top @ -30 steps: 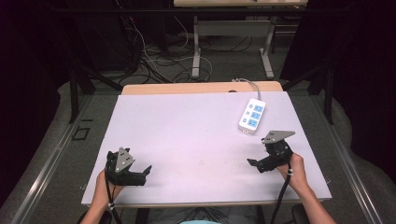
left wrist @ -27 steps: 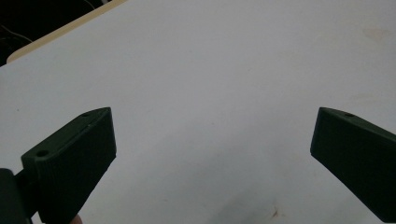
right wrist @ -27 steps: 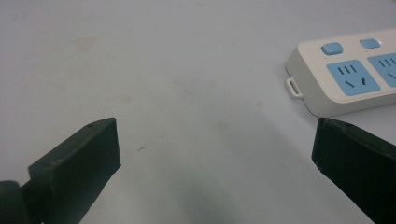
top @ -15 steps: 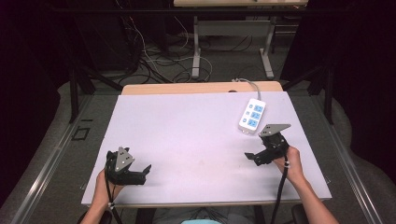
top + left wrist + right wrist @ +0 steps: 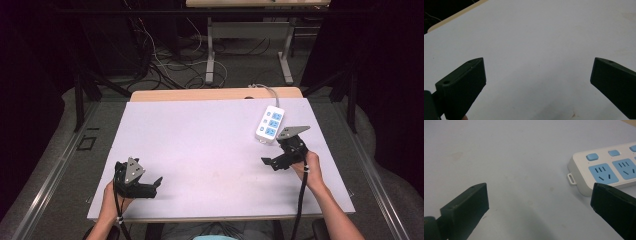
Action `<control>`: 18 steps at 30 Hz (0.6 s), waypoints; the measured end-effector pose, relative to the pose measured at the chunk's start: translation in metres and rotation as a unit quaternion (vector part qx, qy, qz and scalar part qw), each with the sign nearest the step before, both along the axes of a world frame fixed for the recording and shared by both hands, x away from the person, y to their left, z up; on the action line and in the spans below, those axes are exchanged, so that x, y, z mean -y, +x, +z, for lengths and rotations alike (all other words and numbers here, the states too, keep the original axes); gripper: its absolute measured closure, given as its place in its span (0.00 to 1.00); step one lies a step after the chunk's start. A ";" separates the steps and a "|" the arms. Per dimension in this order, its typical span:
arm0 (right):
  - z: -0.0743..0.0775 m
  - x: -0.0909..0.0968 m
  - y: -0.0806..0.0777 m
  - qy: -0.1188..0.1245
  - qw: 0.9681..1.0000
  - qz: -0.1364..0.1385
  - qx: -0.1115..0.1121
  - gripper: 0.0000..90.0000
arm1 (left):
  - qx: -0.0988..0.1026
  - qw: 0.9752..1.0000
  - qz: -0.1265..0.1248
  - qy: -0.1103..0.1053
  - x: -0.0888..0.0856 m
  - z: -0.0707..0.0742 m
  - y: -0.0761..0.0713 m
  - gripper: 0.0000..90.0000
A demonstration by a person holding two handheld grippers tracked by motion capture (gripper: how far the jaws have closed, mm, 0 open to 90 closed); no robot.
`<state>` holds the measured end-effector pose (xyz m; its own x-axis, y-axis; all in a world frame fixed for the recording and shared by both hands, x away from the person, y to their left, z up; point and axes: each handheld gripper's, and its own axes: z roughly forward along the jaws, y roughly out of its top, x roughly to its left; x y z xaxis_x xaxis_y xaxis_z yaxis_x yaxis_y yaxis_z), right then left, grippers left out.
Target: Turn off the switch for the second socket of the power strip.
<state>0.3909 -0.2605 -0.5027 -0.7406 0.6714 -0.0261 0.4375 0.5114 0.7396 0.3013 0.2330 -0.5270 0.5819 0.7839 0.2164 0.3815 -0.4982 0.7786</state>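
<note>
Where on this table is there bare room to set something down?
Most of the white table top is bare: the whole middle, from the far wooden edge to the near edge, between the left gripper and right gripper. The far left corner is free too. The one crowded spot is the far right, where the power strip lies beside the right gripper.

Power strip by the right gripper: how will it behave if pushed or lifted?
The power strip lies flat and boxy, so it should slide, not roll or tip. Its glossy shell looks rigid, maybe slick for jaws. Its cable trails over the far edge and would likely tug back.
</note>
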 end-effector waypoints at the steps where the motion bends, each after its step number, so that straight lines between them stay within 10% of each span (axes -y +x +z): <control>1: 0.000 0.000 0.001 -0.001 1.000 -0.005 -0.001 0.01 | 0.000 1.000 0.000 0.001 0.000 0.000 0.000 0.00; 18: 0.004 0.005 0.028 0.011 1.000 -0.023 -0.006 0.01 | -0.005 1.000 -0.006 0.006 0.002 0.000 0.000 0.00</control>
<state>0.4194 -0.2654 -0.4984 -0.7096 0.7046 -0.0016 0.4692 0.4742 0.7450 0.3013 0.2314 -0.5272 0.5938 0.7740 0.2197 0.3828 -0.5120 0.7690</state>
